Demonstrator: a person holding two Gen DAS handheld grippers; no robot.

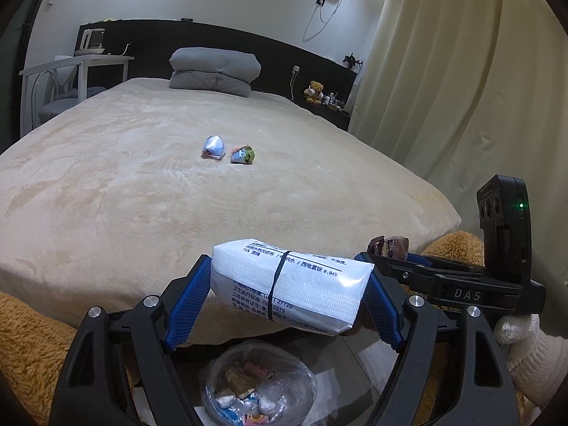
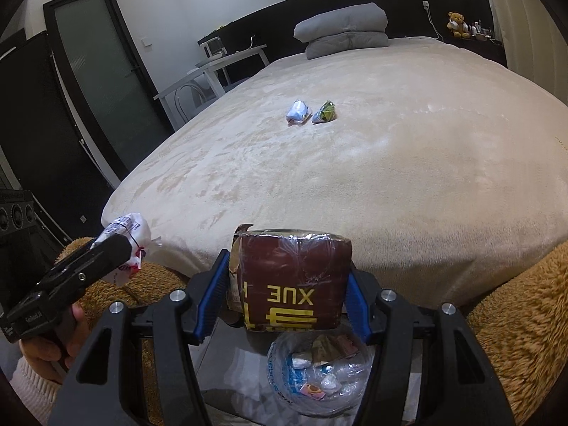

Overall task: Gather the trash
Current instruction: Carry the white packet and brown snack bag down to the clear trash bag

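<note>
A white wipes pack (image 1: pixel 291 284), banded with a black elastic, sits crosswise between the blue pads of the left claw (image 1: pixel 284 294), its long axis running pad to pad and dipping toward the claw's right side, printed face up. The left claw is clamped on it at a fairly wide spread. Just beside it, the right claw (image 2: pixel 284 291) grips a dark red box (image 2: pixel 293 282) at a narrower spread, the box upright between the pads with its lettering upside down, its torn flap toward the left pad. Directly below and just ahead of both claws stands the plastic-lined trash bin (image 1: pixel 261 387), already holding wrappers. Beyond the claws, well apart on the bed (image 1: pixel 142 195), lie two crumpled wrappers: a pale blue-white one (image 1: pixel 213 147) and a green one (image 1: pixel 242 154) touching or nearly so. The risks look plain: the long pack, released while tilted, could catch the bin's rim and tip onto the floor, and two claws crowding one small opening could knock together or jostle the light bin aside.
</note>
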